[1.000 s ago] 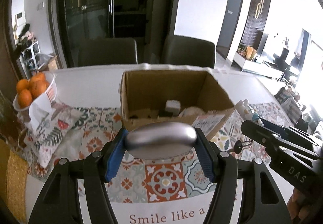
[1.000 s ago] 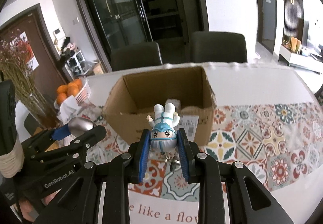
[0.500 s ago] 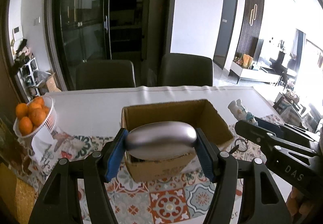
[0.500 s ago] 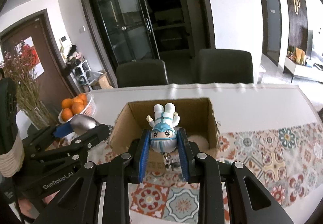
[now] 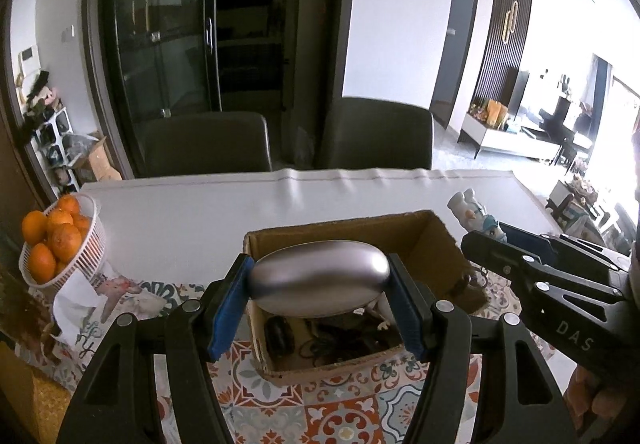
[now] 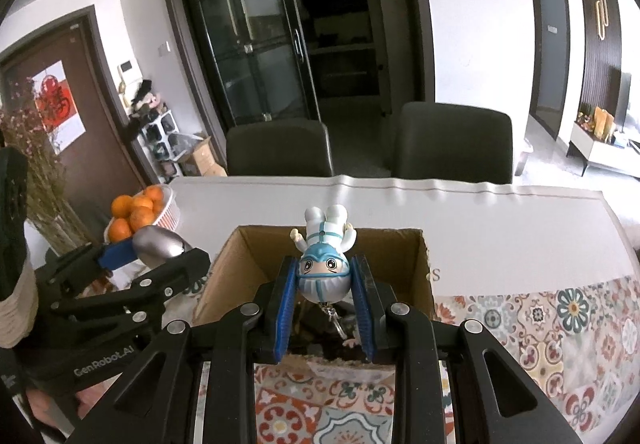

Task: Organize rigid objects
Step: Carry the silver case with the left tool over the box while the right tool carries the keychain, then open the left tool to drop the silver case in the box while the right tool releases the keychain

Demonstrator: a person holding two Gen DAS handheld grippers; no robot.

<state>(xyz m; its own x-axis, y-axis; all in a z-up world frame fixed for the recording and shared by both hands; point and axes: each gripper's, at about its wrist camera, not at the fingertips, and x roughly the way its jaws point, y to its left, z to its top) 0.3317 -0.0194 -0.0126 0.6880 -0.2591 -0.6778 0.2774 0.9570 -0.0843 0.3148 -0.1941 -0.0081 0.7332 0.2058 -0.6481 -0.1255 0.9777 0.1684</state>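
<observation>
My left gripper [image 5: 318,280] is shut on a smooth silver oval case [image 5: 320,278], held above the open cardboard box [image 5: 440,240]. Dark small items and cables lie in the box's bottom. My right gripper [image 6: 325,282] is shut on a small white-and-blue figurine keychain [image 6: 325,264], held head toward me over the same box [image 6: 424,276]. In the left wrist view the right gripper [image 5: 486,234] shows at the right with the figurine [image 5: 474,209]. In the right wrist view the left gripper [image 6: 158,250] with the silver case [image 6: 158,246] shows at the left.
A white basket of oranges [image 5: 52,240] stands at the table's left, above a patterned cloth [image 5: 108,292]. A tiled-pattern mat [image 6: 540,320] covers the near table; white table surface [image 5: 200,203] lies beyond the box. Two dark chairs [image 6: 452,143] stand behind. Dried flowers [image 6: 32,159] rise at the left.
Both grippers rose and moved forward with their objects, from in front of the box to above its opening. The box's inside now shows from above.
</observation>
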